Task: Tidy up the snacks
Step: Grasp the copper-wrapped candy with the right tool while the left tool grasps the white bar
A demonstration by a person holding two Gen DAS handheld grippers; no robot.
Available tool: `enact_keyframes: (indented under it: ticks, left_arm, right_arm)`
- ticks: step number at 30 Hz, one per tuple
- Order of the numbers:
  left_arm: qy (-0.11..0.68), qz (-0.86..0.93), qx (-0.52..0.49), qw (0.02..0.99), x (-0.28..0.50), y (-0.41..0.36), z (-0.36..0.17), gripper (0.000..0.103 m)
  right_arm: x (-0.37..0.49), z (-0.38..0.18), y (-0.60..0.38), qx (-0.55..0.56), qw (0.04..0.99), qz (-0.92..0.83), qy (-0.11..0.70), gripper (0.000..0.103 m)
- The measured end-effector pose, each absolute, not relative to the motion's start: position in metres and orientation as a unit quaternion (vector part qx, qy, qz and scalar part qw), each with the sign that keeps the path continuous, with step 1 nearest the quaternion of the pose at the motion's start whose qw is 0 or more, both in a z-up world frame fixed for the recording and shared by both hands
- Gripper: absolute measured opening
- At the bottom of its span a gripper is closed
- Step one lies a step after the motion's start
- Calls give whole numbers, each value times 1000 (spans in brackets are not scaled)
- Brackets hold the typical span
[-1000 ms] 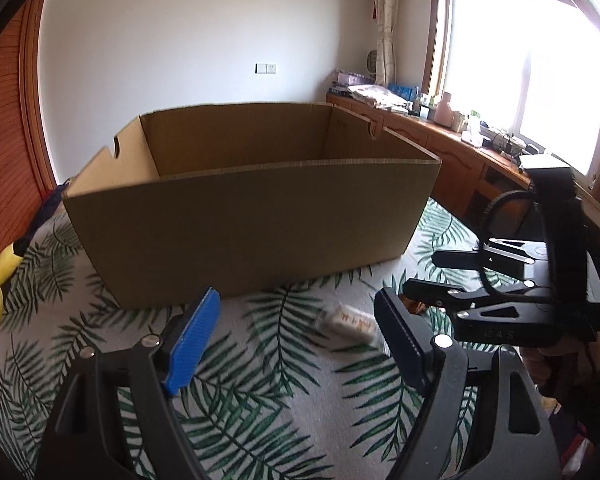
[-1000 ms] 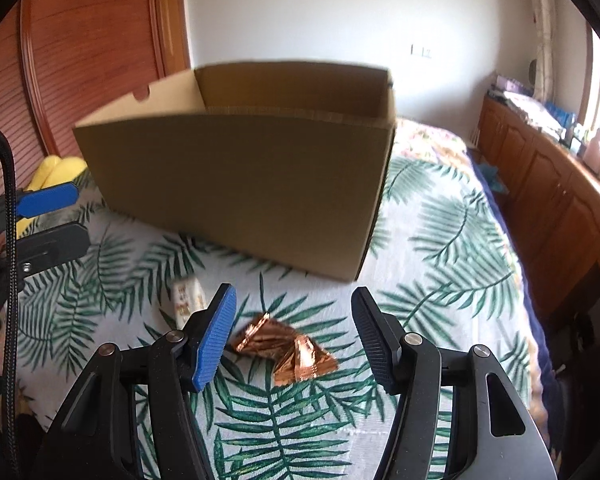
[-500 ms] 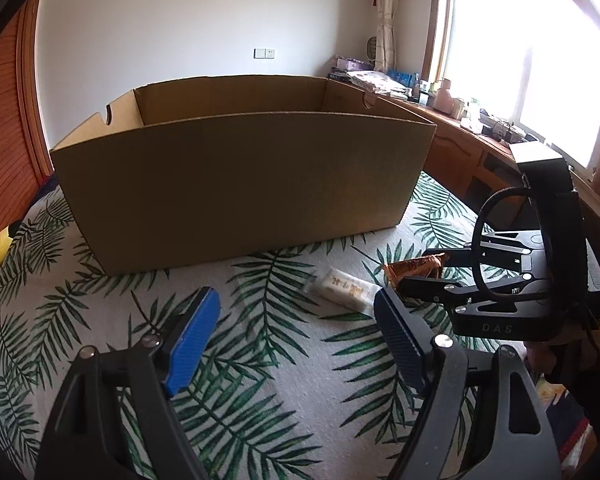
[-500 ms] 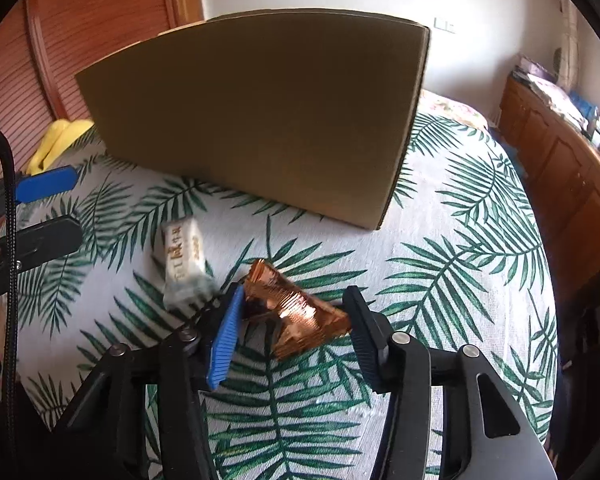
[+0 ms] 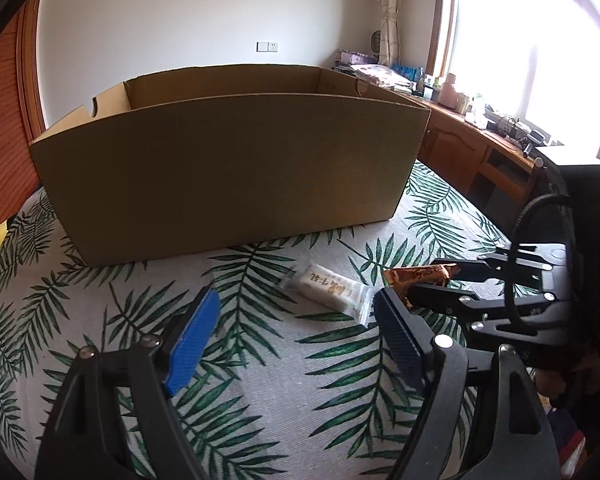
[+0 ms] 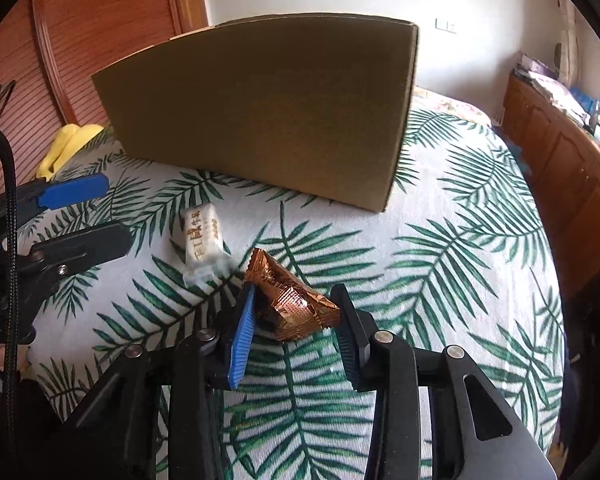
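A copper foil snack (image 6: 296, 300) lies on the leaf-print cloth between the fingers of my right gripper (image 6: 296, 320), whose jaws stand around it, closing in but with a gap on the right side. It also shows in the left wrist view (image 5: 418, 274). A white wrapped snack bar (image 5: 332, 290) lies just left of it, also in the right wrist view (image 6: 202, 240). My left gripper (image 5: 296, 328) is open and empty, near the white bar. A large open cardboard box (image 5: 228, 172) stands behind the snacks.
The leaf-print cloth (image 5: 260, 380) covers the surface. A yellow object (image 6: 66, 146) lies at the left beside the box. Wooden cabinets (image 6: 560, 168) run along the right; a wooden slatted panel (image 6: 80, 40) is at the left.
My right gripper has dropped down around the copper snack and its fingers have narrowed. My left gripper has lowered and come closer to the white bar.
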State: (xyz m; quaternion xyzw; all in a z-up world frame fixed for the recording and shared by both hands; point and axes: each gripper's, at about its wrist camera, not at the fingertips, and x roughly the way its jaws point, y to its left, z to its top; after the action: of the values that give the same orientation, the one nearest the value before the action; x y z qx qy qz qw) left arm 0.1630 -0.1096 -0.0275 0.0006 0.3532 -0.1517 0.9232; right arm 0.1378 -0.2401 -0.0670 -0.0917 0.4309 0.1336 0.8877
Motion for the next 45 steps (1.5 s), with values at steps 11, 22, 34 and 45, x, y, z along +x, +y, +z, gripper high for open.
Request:
enact_keyframes:
  ticks: [11, 22, 34, 45]
  left_arm:
    - [378, -127, 13, 917, 185, -135, -35, 78]
    - [412, -108, 0, 905, 205, -145, -48, 62]
    - [407, -100, 19, 908, 205, -157, -53, 53]
    - [401, -117, 18, 908, 195, -148, -52, 20]
  right_arm:
    - [133, -68, -247, -88, 899, 107, 416, 38]
    - [135, -70, -250, -78, 900, 103, 416, 38]
    - [135, -70, -251, -72, 900, 106, 417, 38]
    - [135, -71, -249, -74, 900, 106, 416, 38]
